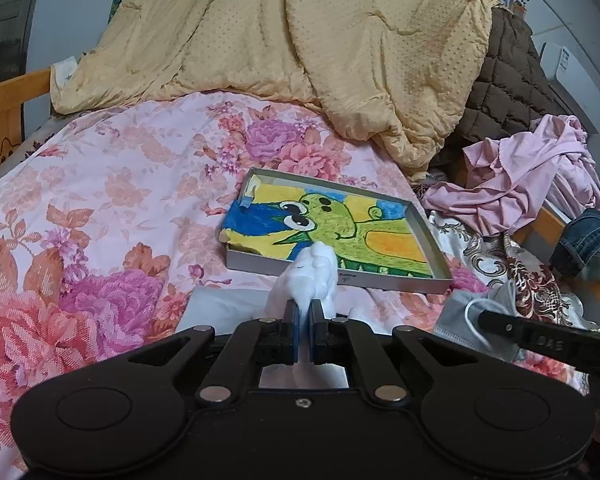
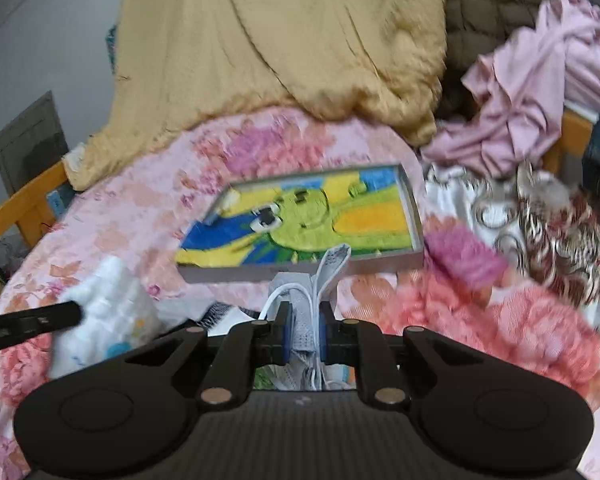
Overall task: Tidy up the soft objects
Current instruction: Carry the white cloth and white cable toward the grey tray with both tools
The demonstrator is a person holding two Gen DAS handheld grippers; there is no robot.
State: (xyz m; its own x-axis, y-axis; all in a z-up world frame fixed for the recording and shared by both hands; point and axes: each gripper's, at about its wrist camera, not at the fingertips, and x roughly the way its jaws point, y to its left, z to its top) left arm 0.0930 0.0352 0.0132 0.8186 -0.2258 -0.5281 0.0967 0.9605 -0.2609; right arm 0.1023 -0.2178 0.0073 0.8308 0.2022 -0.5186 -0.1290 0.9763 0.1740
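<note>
Left gripper (image 1: 304, 314) clamped on white cloth (image 1: 310, 276), bunched at 12. Right gripper (image 2: 303, 322) pinching grey mask (image 2: 300, 320); blurred, lower part hidden.

The grippers (image 1: 304, 320) (image 2: 305, 332) are matt black plastic with shiny metal rivets. The left pinches soft white cloth (image 1: 312, 276); the right, a grey woven mask (image 2: 300, 320) with smooth white loops. At centre, a cardboard tray (image 1: 428, 236) holds a waxy crayon drawing. Above, a dimpled tan quilt (image 1: 300, 40); floral cotton sheet (image 1: 100, 200); wood rail (image 1: 8, 100) at left.
</note>
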